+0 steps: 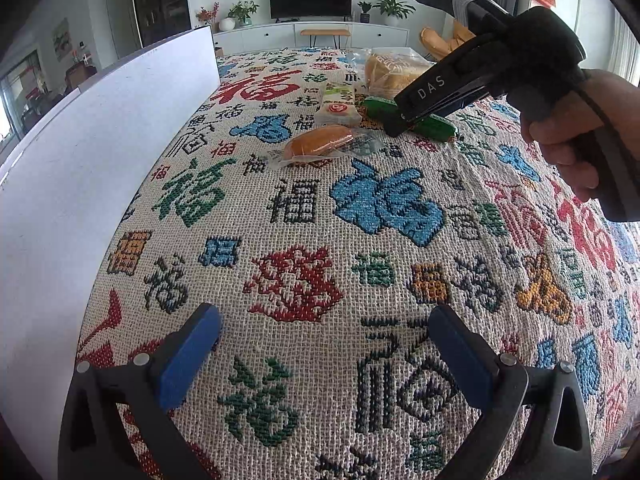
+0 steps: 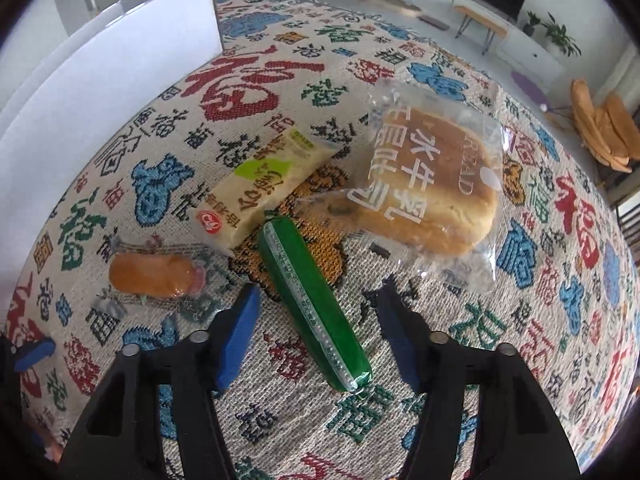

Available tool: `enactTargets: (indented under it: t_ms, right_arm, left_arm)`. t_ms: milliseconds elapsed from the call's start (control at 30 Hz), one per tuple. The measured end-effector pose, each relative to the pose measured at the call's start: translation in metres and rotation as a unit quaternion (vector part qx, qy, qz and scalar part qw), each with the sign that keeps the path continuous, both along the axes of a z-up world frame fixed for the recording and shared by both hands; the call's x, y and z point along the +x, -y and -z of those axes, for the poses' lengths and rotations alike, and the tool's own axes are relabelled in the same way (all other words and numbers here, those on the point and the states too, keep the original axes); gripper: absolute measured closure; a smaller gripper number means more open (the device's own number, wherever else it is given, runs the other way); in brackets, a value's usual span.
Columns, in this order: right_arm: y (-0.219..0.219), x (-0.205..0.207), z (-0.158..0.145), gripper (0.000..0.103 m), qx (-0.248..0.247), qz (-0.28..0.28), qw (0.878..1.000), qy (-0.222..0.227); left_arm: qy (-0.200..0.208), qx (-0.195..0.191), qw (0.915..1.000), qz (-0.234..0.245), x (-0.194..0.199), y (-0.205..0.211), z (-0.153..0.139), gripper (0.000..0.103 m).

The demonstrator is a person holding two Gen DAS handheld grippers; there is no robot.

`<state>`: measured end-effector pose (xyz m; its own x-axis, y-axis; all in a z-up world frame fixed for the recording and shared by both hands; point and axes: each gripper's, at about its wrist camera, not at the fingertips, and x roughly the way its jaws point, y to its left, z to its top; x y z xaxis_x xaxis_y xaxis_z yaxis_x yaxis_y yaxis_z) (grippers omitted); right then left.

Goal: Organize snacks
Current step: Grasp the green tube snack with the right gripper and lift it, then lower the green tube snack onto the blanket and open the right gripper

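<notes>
Four wrapped snacks lie on the patterned cloth (image 2: 400, 360). A green stick pack (image 2: 308, 296) lies between the fingers of my right gripper (image 2: 319, 294), which hovers over it; a gap shows on each side, so the jaws are open. Beyond it are a bagged bread loaf (image 2: 436, 184), a yellow-green packet (image 2: 264, 188) and an orange bun in clear wrap (image 2: 152, 274). In the left wrist view the right gripper (image 1: 400, 126) points down at the green stick pack (image 1: 434, 125). My left gripper (image 1: 325, 314) is open over bare cloth, well short of the snacks.
A white box wall (image 1: 100, 140) runs along the left side of the cloth (image 1: 300, 208), also seen in the right wrist view as the white box wall (image 2: 100, 60). A person's hand (image 1: 568, 144) holds the right gripper's handle. A TV cabinet and plants stand far behind.
</notes>
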<state>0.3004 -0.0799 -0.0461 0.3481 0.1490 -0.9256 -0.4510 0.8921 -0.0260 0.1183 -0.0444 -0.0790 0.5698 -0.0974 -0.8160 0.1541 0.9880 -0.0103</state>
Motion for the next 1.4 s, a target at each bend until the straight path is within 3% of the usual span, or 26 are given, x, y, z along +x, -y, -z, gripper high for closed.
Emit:
enactTargets:
  t_ms: [100, 167, 267, 433, 600, 933, 1033, 1133, 1400]
  right_arm:
    - [0.007, -0.001, -0.002, 0.055, 0.021, 0.01, 1.0, -0.003]
    - [0.011, -0.003, -0.004, 0.068, 0.029, 0.014, 0.999, -0.004]
    - [0.012, -0.007, -0.006, 0.079, 0.043, 0.022, 0.999, -0.014]
    - [0.016, -0.024, -0.009, 0.079, 0.063, 0.042, 0.997, -0.022]
    - [0.04, -0.047, -0.012, 0.079, 0.114, 0.084, 0.989, -0.042]
    - [0.122, -0.102, -0.026, 0.079, 0.196, 0.202, 0.959, -0.034]
    - [0.136, -0.128, -0.03, 0.079, 0.192, 0.218, 0.957, -0.012]
    - [0.139, -0.152, -0.03, 0.079, 0.161, 0.214, 0.963, 0.02]
    - [0.134, -0.166, -0.004, 0.076, 0.125, 0.187, 0.972, 0.07]
  left_arm:
    - [0.0, 0.0, 1.0, 0.0, 0.0, 0.0, 0.0, 0.0]
    - [0.0, 0.0, 1.0, 0.0, 0.0, 0.0, 0.0, 0.0]
    - [0.0, 0.0, 1.0, 0.0, 0.0, 0.0, 0.0, 0.0]
    - [0.0, 0.0, 1.0, 0.0, 0.0, 0.0, 0.0, 0.0]
    - [0.0, 0.0, 1.0, 0.0, 0.0, 0.0, 0.0, 0.0]
    - [0.0, 0.0, 1.0, 0.0, 0.0, 0.0, 0.0, 0.0]
    - [0.0, 0.0, 1.0, 0.0, 0.0, 0.0, 0.0, 0.0]
    - [0.0, 0.0, 1.0, 0.0, 0.0, 0.0, 0.0, 0.0]
    - [0.0, 0.0, 1.0, 0.0, 0.0, 0.0, 0.0, 0.0]
